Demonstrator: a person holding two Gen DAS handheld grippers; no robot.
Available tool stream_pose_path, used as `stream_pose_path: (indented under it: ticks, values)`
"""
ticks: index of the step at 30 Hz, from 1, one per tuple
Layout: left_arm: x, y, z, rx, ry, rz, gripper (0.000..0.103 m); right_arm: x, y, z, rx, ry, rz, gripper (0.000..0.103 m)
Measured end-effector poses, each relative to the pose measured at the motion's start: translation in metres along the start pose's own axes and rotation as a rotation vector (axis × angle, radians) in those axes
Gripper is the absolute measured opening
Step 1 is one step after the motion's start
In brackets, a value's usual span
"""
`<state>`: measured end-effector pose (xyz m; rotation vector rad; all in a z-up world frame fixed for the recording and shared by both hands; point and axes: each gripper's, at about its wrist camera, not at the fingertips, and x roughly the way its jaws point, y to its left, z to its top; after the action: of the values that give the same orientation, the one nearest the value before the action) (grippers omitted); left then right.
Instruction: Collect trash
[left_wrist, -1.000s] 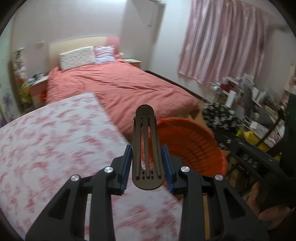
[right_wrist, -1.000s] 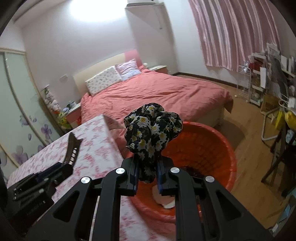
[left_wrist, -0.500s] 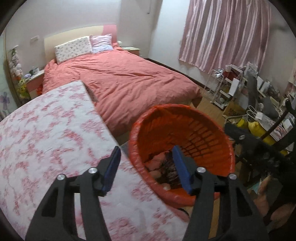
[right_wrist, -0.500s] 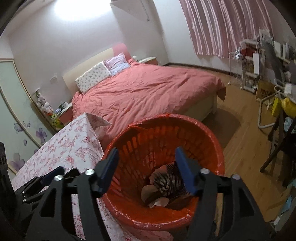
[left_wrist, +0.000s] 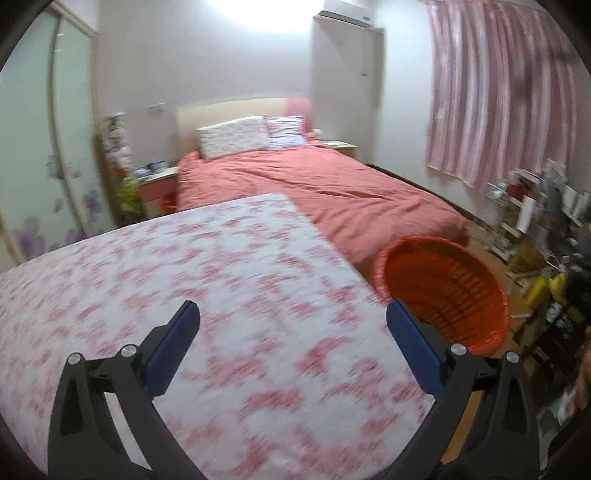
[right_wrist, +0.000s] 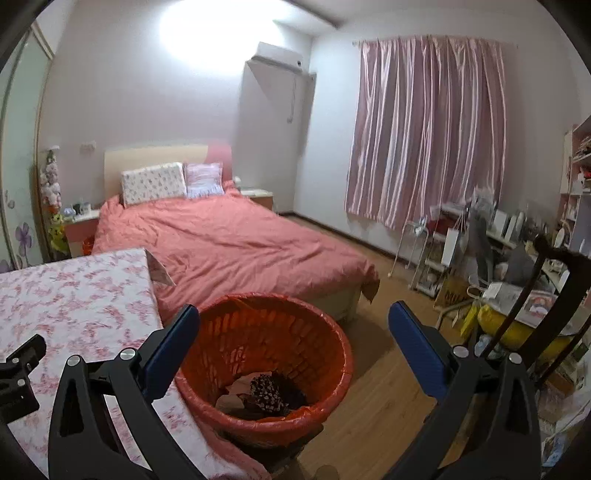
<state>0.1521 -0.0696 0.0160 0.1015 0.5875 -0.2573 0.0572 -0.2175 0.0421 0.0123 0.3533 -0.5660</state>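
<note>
Both claws (left_wrist: 291, 334) (right_wrist: 293, 334) now raised, agape, floral cloth (right_wrist: 269, 389) inside orange basket (right_wrist: 332, 339).

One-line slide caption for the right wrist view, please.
Open right tongs above the orange bin holding floral cloth, beside the table.

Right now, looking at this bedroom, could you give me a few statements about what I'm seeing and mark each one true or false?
1. Both pairs of tongs, left tongs and right tongs, are spread open and hold nothing. True.
2. The orange basket is empty. False: a dark flowered cloth and some pale scraps lie at its bottom.
3. The basket stands on the wooden floor beside the table with the pink flowered tablecloth. True.
4. The pink curtain is pulled aside, showing the window. False: it hangs closed across it.
5. The bed has a blue cover. False: its cover is salmon pink.
</note>
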Motion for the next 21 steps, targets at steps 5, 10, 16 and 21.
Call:
stream_pose_path:
  ticks: [5, 10, 16, 21]
  values:
    - [-0.041, 0.022, -0.024, -0.055, -0.054, 0.070, 0.099, -0.044, -0.001, -0.008, 0.019, -0.134, -0.076, 0.101]
    - [-0.077, 0.034, -0.055, -0.094, -0.108, 0.128, 0.099, -0.069, 0.001, -0.023, 0.074, -0.130, -0.055, 0.101]
    - [-0.103, 0.043, -0.083, -0.128, -0.120, 0.166, 0.099, -0.082, 0.005, -0.043, 0.069, -0.015, 0.063, 0.101]
    - [-0.114, 0.049, -0.097, -0.155, -0.106, 0.183, 0.099, -0.079, 0.013, -0.052, 0.039, 0.080, 0.119, 0.101]
